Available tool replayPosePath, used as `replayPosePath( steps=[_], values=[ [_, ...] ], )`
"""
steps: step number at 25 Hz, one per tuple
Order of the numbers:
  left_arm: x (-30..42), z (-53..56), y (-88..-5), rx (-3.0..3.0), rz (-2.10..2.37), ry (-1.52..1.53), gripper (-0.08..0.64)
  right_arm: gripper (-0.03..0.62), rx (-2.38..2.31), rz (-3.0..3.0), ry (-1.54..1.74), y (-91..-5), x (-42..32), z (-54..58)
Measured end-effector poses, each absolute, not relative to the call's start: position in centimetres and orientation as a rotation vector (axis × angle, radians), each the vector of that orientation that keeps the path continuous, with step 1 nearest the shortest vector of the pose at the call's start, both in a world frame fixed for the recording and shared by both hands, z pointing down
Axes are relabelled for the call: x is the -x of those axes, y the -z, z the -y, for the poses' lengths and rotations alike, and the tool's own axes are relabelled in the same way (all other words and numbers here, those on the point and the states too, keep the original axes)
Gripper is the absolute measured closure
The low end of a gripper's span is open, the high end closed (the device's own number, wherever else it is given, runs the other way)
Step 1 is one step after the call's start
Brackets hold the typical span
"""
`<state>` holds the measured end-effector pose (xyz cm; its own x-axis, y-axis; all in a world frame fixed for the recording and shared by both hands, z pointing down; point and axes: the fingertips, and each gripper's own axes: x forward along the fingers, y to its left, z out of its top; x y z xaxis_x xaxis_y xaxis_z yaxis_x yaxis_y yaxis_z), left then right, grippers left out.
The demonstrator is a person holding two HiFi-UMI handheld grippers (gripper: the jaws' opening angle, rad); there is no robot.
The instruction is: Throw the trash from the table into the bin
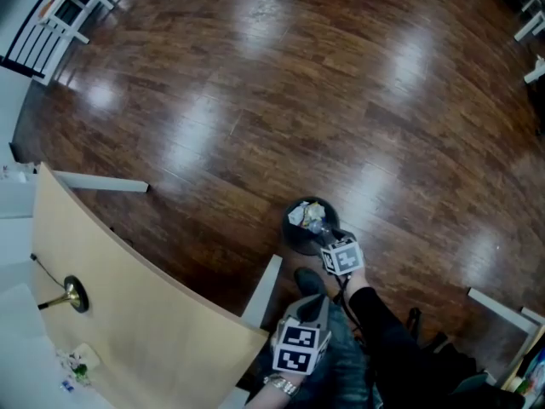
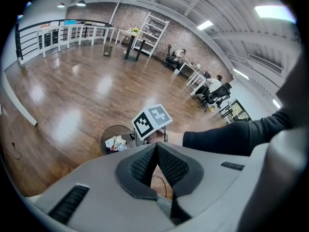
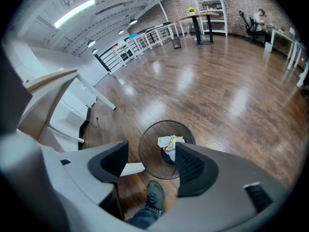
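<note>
Some crumpled trash (image 3: 169,142) lies in the bin (image 1: 289,232) beneath the wide-open right claw (image 3: 148,154); left claw (image 2: 157,148) closed.

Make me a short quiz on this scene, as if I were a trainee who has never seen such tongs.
1. True or false: the bin on the wooden floor is empty.
2. Pick one. The right tongs are: A) shut on a wrapper; B) open over the bin with nothing between them; C) shut with nothing in them.
3. Fill in: the jaws of the left tongs are ___.

Key
1. False: crumpled trash lies inside the bin.
2. B.
3. Shut, with nothing between them.
</note>
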<state>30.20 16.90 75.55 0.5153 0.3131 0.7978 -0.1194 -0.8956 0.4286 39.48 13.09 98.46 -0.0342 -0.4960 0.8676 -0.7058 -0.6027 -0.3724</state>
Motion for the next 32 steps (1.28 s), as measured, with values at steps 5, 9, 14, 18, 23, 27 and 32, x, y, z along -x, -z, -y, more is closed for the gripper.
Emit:
replayPosePath(
  steps=[5,9,14,18,23,27,32],
  values=[
    [-30.7,-16.7,-74.8,-2.356,-0.169,-1.355,0.555,0.281,-2.088,1.307,-1.670,-95.9,-39.9,-13.7],
    [-30.4,-16.2,-73.7,-2.374,-0.174,-1.358,0.555,0.281,-2.119,1.319,-1.659,-92.1,-39.4,-14.0],
    [-29.7,-15.2,-71.4,-2.416,-0.176,-1.344,0.555,0.306,-2.179,1.312,-1.619,-83.9,-38.7,-15.7],
    [-28.7,-14.1,-67.9,-2.456,-0.172,-1.307,0.555,0.398,-2.194,1.370,-1.577,-76.5,-36.7,-16.9],
    [-25.9,-11.9,-63.4,-2.511,-0.112,-1.241,0.555,0.505,-2.161,1.506,-1.492,-68.1,-33.1,-16.4],
    [-22.5,-9.8,-61.3,-2.529,-0.018,-1.194,0.557,0.583,-2.093,1.652,-1.396,-62.9,-29.8,-14.1],
    [-15.9,-5.4,-59.9,-2.515,0.162,-1.115,0.557,0.584,-1.923,1.849,-1.262,-59.1,-23.8,-8.6]
  ],
)
